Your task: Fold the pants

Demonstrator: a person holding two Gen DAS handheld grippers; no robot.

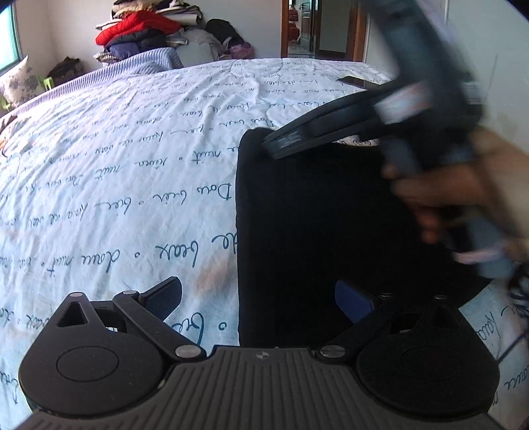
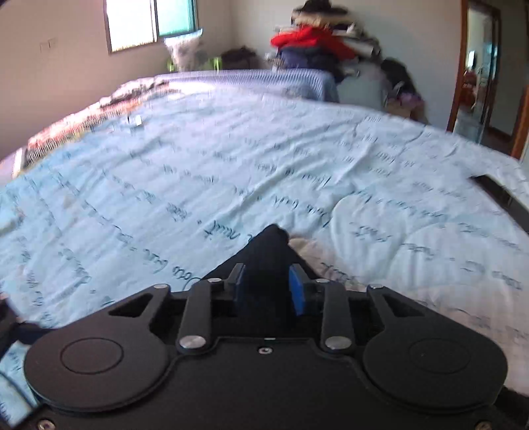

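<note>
The black pants (image 1: 314, 225) lie folded flat on the light blue bedspread (image 1: 132, 165) with script print. My left gripper (image 1: 258, 301) is open and empty, hovering over the pants' near left edge. My right gripper (image 2: 267, 287) is half closed, with a corner of the black pants (image 2: 269, 244) between its blue pads (image 2: 296, 291); I cannot tell whether they pinch it. In the left wrist view the right gripper (image 1: 287, 142) is at the pants' far edge, blurred, held by a hand.
A pile of clothes with a red jacket (image 1: 139, 26) stands beyond the bed's far end. A dark phone (image 1: 357, 81) lies near the bed's far right edge. A doorway (image 1: 317, 29) is behind. A window (image 2: 148, 23) is on the left wall.
</note>
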